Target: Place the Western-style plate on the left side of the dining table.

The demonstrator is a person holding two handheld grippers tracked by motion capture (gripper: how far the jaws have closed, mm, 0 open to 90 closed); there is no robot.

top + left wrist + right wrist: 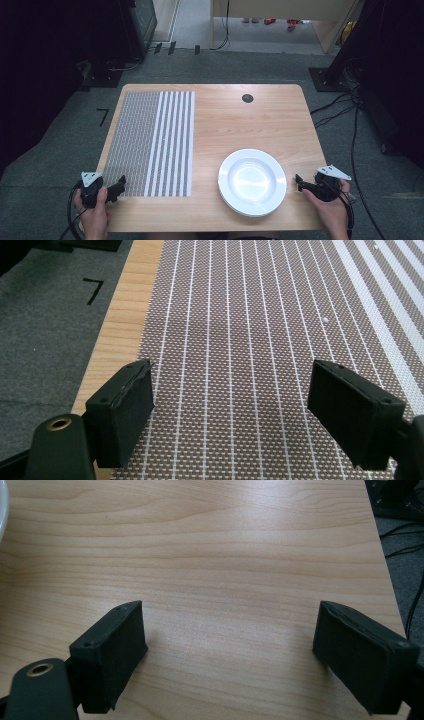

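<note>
Your wooden table (225, 120) carried a woven placemat (150, 145) along its left part, brown mesh with white stripes. Right of it, near your edge, sat white plates (252, 181); the rim looked doubled, so probably a stack, and the top one held nothing. Your left gripper (120, 184) hovered at the placemat's near corner, jaws apart and empty. Your right gripper (299, 182) hung just beside the plates, jaws likewise spread over bare wood.

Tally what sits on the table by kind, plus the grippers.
Woven placemat: 1
White plates, stacked, number in the stack unclear: counted as 1 stack
Grippers: 2, left gripper and right gripper, both open and empty
Total: 4
</note>
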